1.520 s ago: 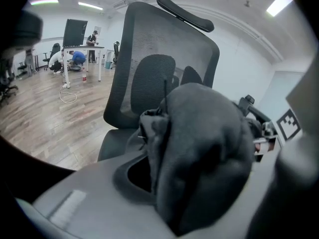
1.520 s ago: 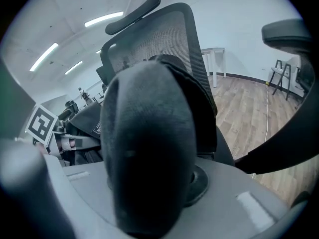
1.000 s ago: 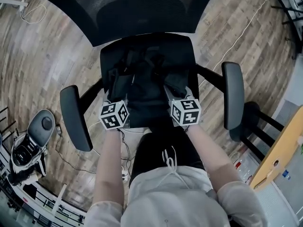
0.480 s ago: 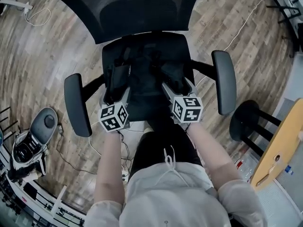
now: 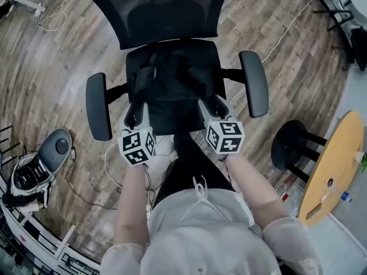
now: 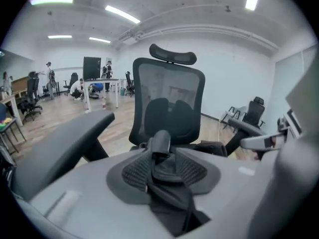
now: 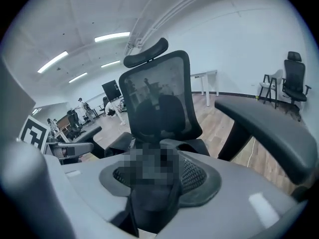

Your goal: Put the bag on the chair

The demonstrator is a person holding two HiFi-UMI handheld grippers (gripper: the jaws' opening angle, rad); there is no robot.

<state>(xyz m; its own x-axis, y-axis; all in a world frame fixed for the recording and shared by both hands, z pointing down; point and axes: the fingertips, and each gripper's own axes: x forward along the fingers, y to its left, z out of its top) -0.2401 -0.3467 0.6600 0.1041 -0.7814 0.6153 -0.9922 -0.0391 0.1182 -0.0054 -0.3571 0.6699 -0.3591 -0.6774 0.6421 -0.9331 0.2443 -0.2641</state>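
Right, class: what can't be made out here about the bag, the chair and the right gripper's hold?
Right gripper view: blurring laid over the picture covers the gap of the right gripper, whose jaws have just been closing with a black strap between them; whether they press it is hidden.
Head view: the bag, black on the black chair, has no clear outline.
Left gripper view: the people far behind are too small to read.

Chair backrest (image 5: 166, 16) partly beyond top edge.
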